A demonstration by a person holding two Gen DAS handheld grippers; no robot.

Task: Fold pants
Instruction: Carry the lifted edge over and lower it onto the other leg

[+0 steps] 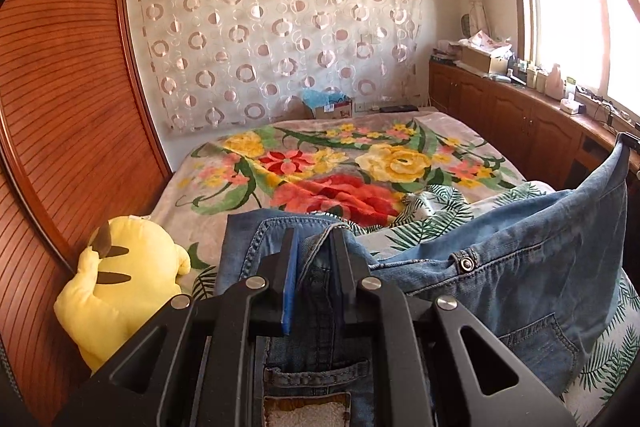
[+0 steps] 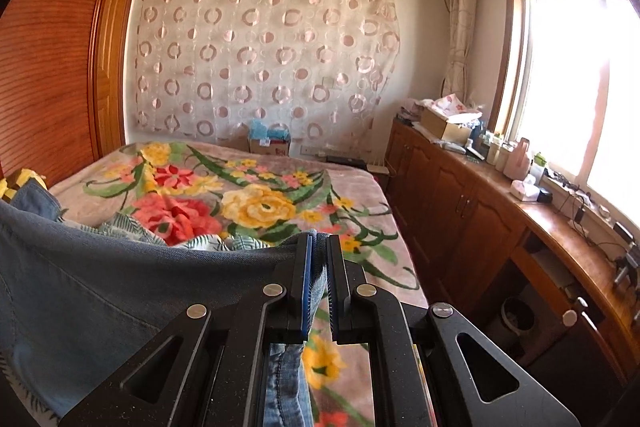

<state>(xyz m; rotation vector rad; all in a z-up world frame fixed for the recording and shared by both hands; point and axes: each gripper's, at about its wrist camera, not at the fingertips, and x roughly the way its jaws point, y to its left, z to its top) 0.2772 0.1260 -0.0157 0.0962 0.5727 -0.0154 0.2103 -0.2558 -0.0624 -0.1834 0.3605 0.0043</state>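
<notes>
Blue denim pants (image 1: 520,267) hang stretched between my two grippers above the bed. My left gripper (image 1: 314,239) is shut on the waistband near the fly, with a metal button (image 1: 465,263) to its right and a back pocket below. My right gripper (image 2: 319,247) is shut on another edge of the pants (image 2: 100,291), whose cloth spreads to the left in the right wrist view. The right gripper's tip shows at the far right of the left wrist view (image 1: 628,141), holding the cloth up high.
The bed has a floral blanket (image 1: 332,163) and a leaf-print sheet (image 1: 432,223). A yellow plush toy (image 1: 120,287) lies at the bed's left by the wooden wardrobe (image 1: 60,107). A cluttered wooden cabinet (image 2: 480,195) runs along the window on the right.
</notes>
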